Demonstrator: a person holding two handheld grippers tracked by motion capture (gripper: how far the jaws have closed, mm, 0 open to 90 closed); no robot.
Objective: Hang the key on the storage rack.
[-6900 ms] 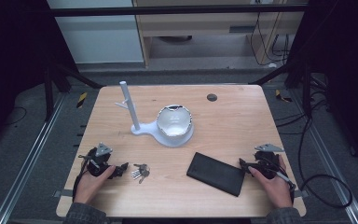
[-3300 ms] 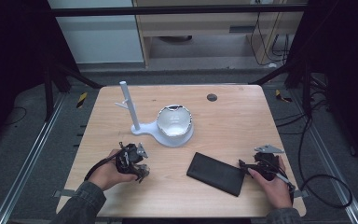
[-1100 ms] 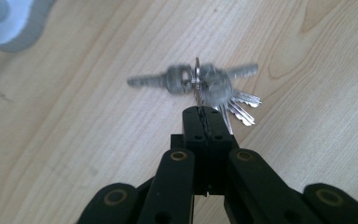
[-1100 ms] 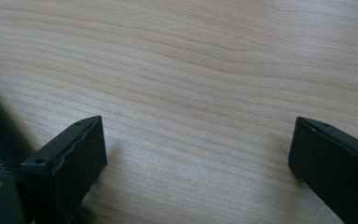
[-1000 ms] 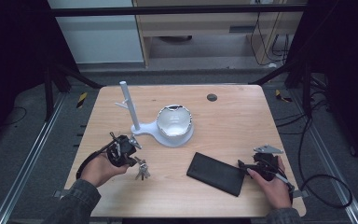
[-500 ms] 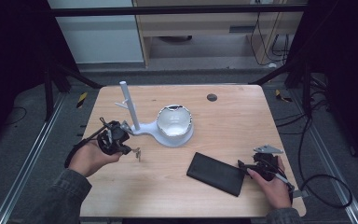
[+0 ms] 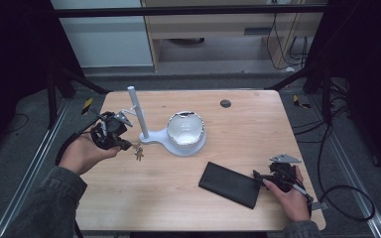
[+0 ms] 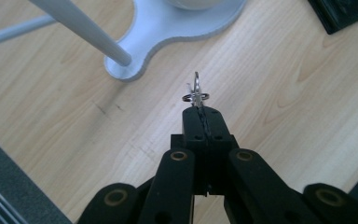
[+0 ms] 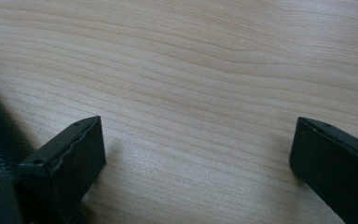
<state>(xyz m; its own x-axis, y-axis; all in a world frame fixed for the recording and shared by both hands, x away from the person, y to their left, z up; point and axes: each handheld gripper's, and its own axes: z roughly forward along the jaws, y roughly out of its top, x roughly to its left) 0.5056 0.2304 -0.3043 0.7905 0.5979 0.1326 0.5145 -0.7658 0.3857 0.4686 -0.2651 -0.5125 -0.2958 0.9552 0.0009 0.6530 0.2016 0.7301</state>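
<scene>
- A wooden worktop [image 7: 188,198] is being viewed from above, with a person's two forearms coming in from its near edge.
- The left gripper [image 7: 110,133] is being held above the worktop near the left edge, just beside a white stand.
- Its fingers [image 8: 200,122] are being kept clenched on a bunch of keys [image 7: 138,151]; in the left gripper view a small metal key ring [image 8: 196,93] is being pinched at the very fingertips, standing upright above the wood.
- In the high view the keys are being dangled below the gripper, just off the front of the stand's base and toward the left half of the worktop; whether their lower ends are touching the wood cannot be told.
- The white stand [image 7: 138,111] is being shown as a tilted post with a side peg, rising from a flat base that is also carrying a white bowl [image 7: 185,129], near the middle of the worktop.
- The right gripper [image 7: 278,176] is being rested near the near right corner, with its fingers [image 9: 70,158] released and spread wide over bare wood, nothing between them.
- A black wallet [image 7: 230,184] is lying flat just beside the right gripper, toward the near edge.
- A small dark round disc [image 7: 225,103] is lying near the far edge.
</scene>
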